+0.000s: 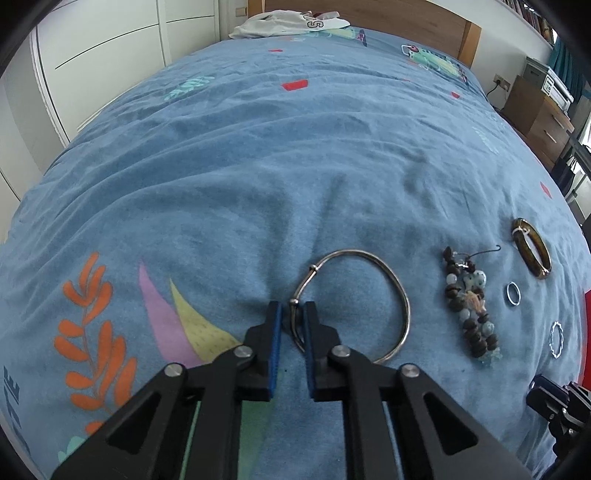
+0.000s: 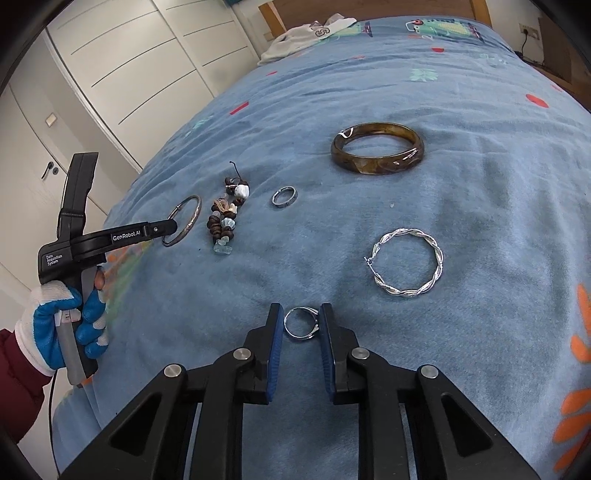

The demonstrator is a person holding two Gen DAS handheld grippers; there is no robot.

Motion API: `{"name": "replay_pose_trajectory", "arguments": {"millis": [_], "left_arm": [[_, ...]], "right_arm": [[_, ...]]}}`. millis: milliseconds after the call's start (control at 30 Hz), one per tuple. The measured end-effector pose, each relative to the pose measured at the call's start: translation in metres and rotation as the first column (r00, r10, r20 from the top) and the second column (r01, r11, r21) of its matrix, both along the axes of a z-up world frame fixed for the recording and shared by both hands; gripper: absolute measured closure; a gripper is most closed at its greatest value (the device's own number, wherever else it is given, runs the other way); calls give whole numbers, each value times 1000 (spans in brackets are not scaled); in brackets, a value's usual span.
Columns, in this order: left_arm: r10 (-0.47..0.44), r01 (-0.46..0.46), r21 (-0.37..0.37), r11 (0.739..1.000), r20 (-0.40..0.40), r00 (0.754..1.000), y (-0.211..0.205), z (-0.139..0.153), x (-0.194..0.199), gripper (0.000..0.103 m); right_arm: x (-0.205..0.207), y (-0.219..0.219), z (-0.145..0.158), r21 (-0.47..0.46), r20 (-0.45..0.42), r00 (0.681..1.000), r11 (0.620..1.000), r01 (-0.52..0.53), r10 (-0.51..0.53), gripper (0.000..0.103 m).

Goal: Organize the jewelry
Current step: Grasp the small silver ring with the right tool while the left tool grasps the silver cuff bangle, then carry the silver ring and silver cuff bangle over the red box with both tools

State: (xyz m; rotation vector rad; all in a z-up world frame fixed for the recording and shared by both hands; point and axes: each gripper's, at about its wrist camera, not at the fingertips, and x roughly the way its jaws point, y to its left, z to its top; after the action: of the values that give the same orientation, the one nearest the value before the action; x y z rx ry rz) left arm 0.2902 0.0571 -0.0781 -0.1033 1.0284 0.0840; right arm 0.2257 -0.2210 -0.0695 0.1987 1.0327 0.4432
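Observation:
Jewelry lies on a blue bedspread (image 1: 258, 166). My left gripper (image 1: 293, 306) straddles the rim of a thin silver bangle (image 1: 397, 288), its jaws slightly apart around the wire; the bangle also shows in the right wrist view (image 2: 192, 216). My right gripper (image 2: 301, 314) has its jaws on either side of a small silver ring (image 2: 300, 325) that rests on the bedspread. To the right of the bangle lie a beaded bracelet (image 1: 471, 306), a small ring (image 1: 513, 293), a brown bangle (image 2: 376, 147) and a twisted silver hoop (image 2: 406, 264).
Crumpled white clothing (image 1: 291, 24) lies by the wooden headboard (image 1: 424, 18). White wardrobe doors (image 2: 122, 62) stand on the left. A wooden dresser (image 1: 539, 114) stands on the right of the bed. A gloved hand (image 2: 62, 328) holds the left gripper's handle.

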Motion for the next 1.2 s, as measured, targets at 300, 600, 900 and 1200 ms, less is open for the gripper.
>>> {"name": "replay_pose_trajectory", "arguments": {"millis": [300,600,900,1200], "left_arm": [[12,-11,-42,999,25,1000,3,13,-16,99],[-6,11,-68,998,71,997,1,45,-46,99],[-42,49,-64,997,106,994,-9,77,-86,101],[-80,87,-54,995,126,989,-24,93,-130,101]], "right_arm": [[-8,0,10,-6,22,1000,1000,0,0,84],[-28,-8,36,0,63,998,1000,7,-7,84],[-61,-16,74,2,125,992,1000,18,-18,84],[-103,-28,102,-7,173,984,999,31,-29,84]]}}
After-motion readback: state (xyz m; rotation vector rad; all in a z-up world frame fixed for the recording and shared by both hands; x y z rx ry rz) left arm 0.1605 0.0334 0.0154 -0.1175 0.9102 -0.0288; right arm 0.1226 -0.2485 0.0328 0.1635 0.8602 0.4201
